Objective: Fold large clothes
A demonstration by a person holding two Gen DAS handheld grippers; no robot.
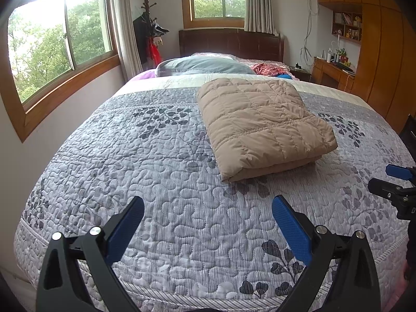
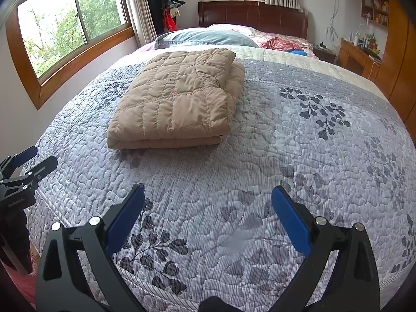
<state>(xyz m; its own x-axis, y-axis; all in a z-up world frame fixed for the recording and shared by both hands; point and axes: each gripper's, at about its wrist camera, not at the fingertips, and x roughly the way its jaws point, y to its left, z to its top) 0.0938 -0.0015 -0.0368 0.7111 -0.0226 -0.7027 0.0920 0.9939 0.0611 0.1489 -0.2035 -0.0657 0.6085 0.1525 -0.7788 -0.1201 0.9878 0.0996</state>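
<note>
A tan quilted down jacket (image 1: 262, 124) lies folded into a neat rectangle on the grey leaf-patterned bedspread (image 1: 156, 171). It also shows in the right wrist view (image 2: 179, 98). My left gripper (image 1: 208, 208) is open and empty, above the bed's near end, well short of the jacket. My right gripper (image 2: 208, 202) is open and empty too, above the near end to the jacket's right. The right gripper also shows at the right edge of the left wrist view (image 1: 395, 182), and the left gripper at the left edge of the right wrist view (image 2: 28, 163).
A grey pillow (image 1: 202, 66) and red and blue clothes (image 1: 270, 69) lie by the dark headboard (image 1: 231, 43). Windows (image 1: 59, 41) line the left wall, and a coat rack (image 1: 149, 31) stands in the corner. A wooden desk (image 1: 330, 72) and wardrobe (image 1: 384, 52) stand right.
</note>
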